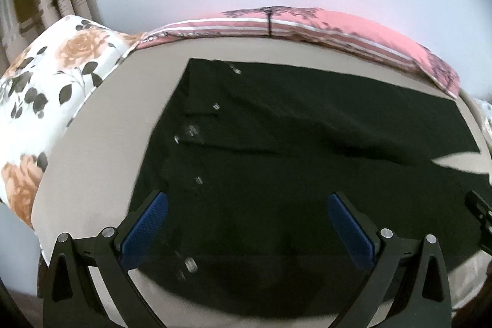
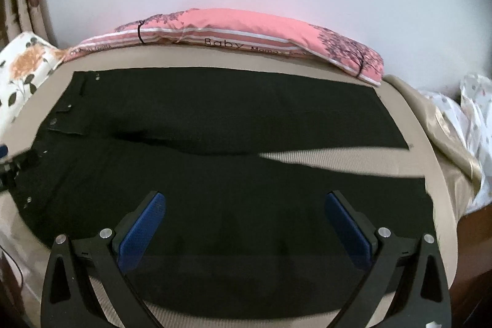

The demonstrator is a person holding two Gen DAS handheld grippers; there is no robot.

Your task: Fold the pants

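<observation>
Black pants (image 1: 276, 149) lie spread flat on a beige bed (image 1: 86, 162), waistband with metal buttons to the left, legs running right. In the right wrist view the pants (image 2: 215, 119) show both legs with a wedge of bare beige sheet (image 2: 353, 162) between them. My left gripper (image 1: 247, 205) hovers open over the waist end, near the front edge. My right gripper (image 2: 246, 205) is open above the near leg. Nothing is between either pair of blue pads. The other gripper's edge shows at the far right (image 1: 479, 220) and far left (image 2: 9, 165).
A floral pillow (image 1: 46, 100) lies at the left end of the bed. A pink pillow with tree print (image 2: 246, 36) runs along the back against a white wall. Crumpled white and gold fabric (image 2: 461, 125) sits past the bed's right end.
</observation>
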